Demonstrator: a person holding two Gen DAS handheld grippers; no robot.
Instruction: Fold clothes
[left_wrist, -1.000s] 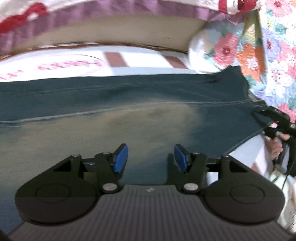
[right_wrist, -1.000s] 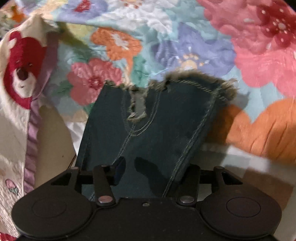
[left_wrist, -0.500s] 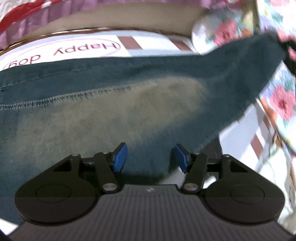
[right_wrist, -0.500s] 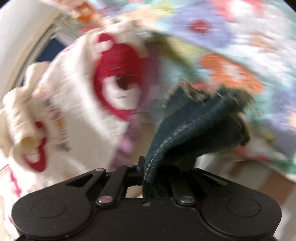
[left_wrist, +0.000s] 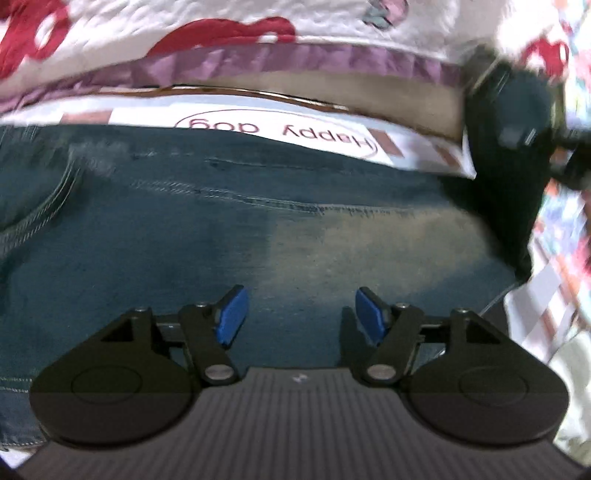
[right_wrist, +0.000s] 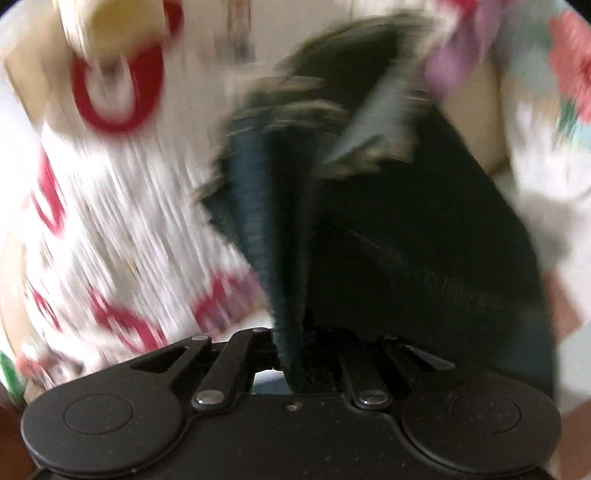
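- Jeans (left_wrist: 229, 221) spread on sheet (left_wrist: 280, 129), long axis left to right, pocket end left.
- Left gripper (left_wrist: 297, 314) over the denim, jaws opening, nothing between them.
- Right gripper (right_wrist: 295, 354) clamped on frayed hem, leg lifted at right.

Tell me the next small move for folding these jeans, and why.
Probably carry the right claw, shut on the leg hem, on toward the pocket end and lay it down. The jeans lie flat; the left claw is opening, gripping nothing.
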